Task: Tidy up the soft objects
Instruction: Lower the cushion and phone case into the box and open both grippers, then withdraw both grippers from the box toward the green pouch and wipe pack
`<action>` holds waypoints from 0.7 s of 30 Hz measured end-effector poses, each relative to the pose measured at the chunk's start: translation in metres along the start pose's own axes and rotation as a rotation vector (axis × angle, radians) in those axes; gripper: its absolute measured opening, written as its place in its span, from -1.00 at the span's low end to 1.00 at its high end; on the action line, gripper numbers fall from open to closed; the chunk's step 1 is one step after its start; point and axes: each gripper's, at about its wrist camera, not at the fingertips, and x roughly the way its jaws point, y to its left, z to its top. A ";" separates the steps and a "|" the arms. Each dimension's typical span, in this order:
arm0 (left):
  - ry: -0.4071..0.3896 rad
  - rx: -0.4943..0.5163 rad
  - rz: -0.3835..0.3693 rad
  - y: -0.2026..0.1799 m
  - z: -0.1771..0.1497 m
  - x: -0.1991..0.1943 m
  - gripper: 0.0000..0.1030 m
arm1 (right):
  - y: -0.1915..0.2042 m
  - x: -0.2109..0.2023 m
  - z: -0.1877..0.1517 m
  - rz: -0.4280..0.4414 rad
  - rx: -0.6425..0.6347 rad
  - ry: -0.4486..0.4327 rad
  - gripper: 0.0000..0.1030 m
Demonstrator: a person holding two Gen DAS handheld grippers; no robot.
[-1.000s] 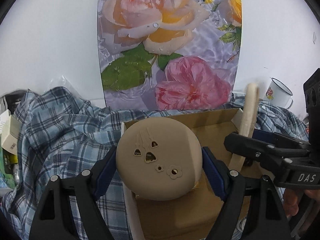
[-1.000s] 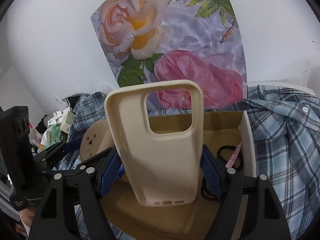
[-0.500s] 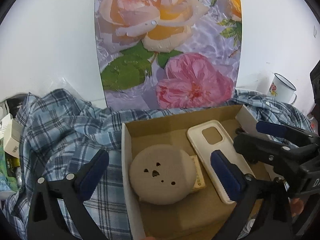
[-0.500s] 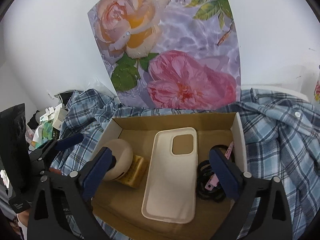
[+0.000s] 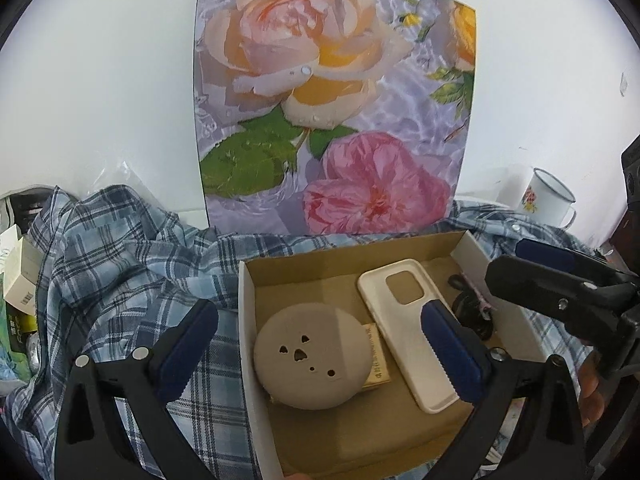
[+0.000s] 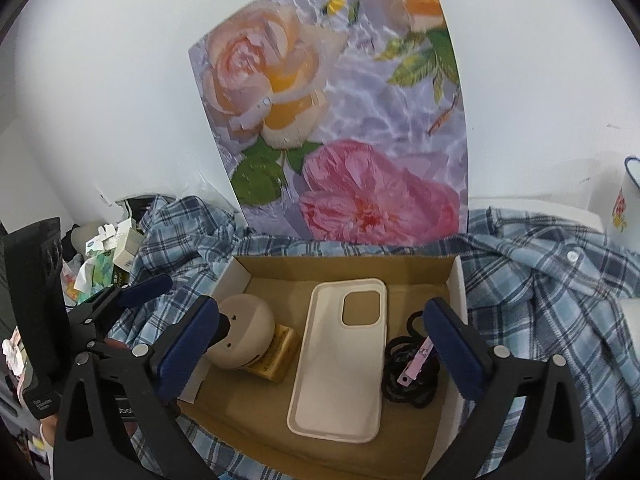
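Note:
A cardboard box [image 5: 248,312] [image 6: 456,280] sits on a blue plaid shirt [image 5: 112,264] [image 6: 552,292]. In it lie a round beige soft pad [image 5: 312,350] [image 6: 246,332] on a small yellow packet [image 6: 276,354], a cream phone case [image 5: 404,320] [image 6: 344,354], and black hair ties with a pink tag [image 6: 408,364]. My left gripper [image 5: 320,348] is open and empty above the round pad. My right gripper [image 6: 324,344] is open and empty above the phone case; it shows at the right of the left wrist view [image 5: 560,280].
A rose-print board [image 5: 332,112] [image 6: 340,128] leans on the white wall behind the box. A white enamel mug [image 5: 548,196] [image 6: 628,208] stands at the far right. Small cartons and clutter [image 5: 20,276] [image 6: 112,252] lie at the far left.
Both grippers opened and drew back. The round pad dropped from the left gripper and the phone case from the right; both now lie in the box.

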 end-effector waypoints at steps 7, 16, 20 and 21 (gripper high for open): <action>-0.035 -0.026 -0.055 0.003 0.007 -0.018 1.00 | 0.016 -0.020 0.007 -0.048 -0.083 -0.031 0.99; -0.091 -0.023 -0.048 0.008 0.016 -0.042 1.00 | 0.030 -0.053 0.014 -0.085 -0.176 -0.088 0.99; -0.142 -0.026 -0.042 0.007 0.021 -0.062 1.00 | 0.033 -0.065 0.016 -0.084 -0.190 -0.111 0.99; -0.152 -0.023 -0.046 0.007 0.022 -0.067 1.00 | 0.035 -0.068 0.017 -0.080 -0.193 -0.115 0.99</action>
